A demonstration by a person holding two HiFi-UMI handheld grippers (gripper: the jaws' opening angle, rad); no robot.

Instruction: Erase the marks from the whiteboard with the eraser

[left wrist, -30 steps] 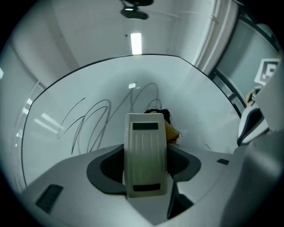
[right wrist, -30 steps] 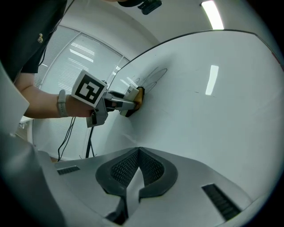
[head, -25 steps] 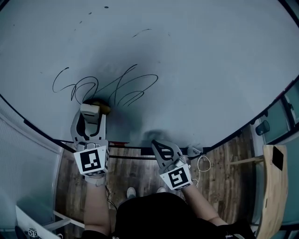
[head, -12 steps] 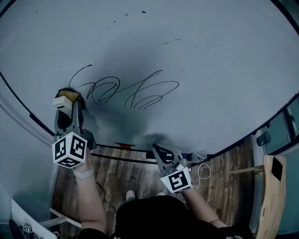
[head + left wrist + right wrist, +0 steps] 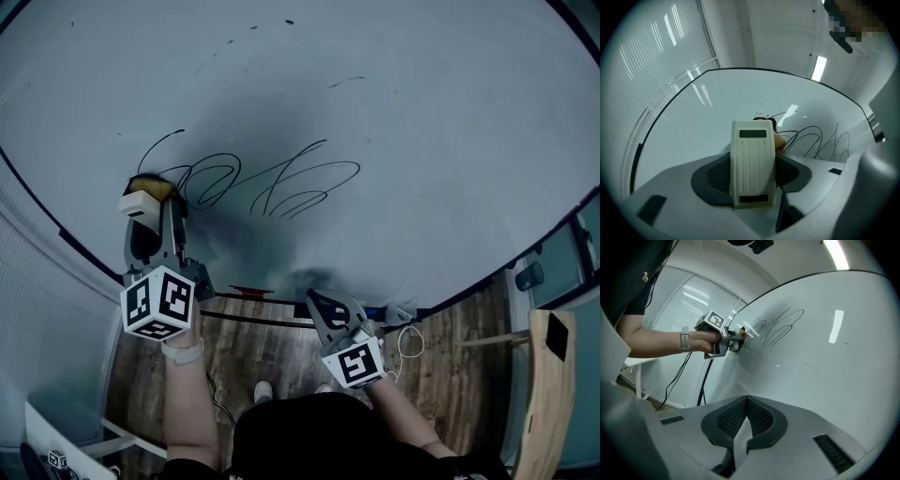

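the cream plastic block eraser [image 5: 752,164] with its yellowish pad is pressing against the large white whiteboard [image 5: 422,131], at the left end of the black looping scribble [image 5: 272,183]. in the head view its pad is touching the leftmost loops of the marks, and the rest of the scribble is running off to its right, unwiped. a few small dark specks are sitting higher up on the board.

the left gripper [image 5: 150,217] is reaching up to the board, its fingers clamping the eraser's two long sides so that the block is standing out lengthwise between them. its marker cube [image 5: 159,302] is facing the camera, and a white wristband [image 5: 183,352] is showing on the wrist below it.

the right gripper [image 5: 745,425] is hanging low, near the board's bottom edge and well apart from the scribble. its fingers are closing on nothing, with the dark pads meeting at the tips. from its own view the left gripper and eraser are appearing small against the board's left part.

along the board's lower edge a dark ledge [image 5: 281,321] is carrying a small red thing [image 5: 251,292]. below it, wood-plank floor [image 5: 253,347] is showing, with a white cable [image 5: 408,333] to the right.
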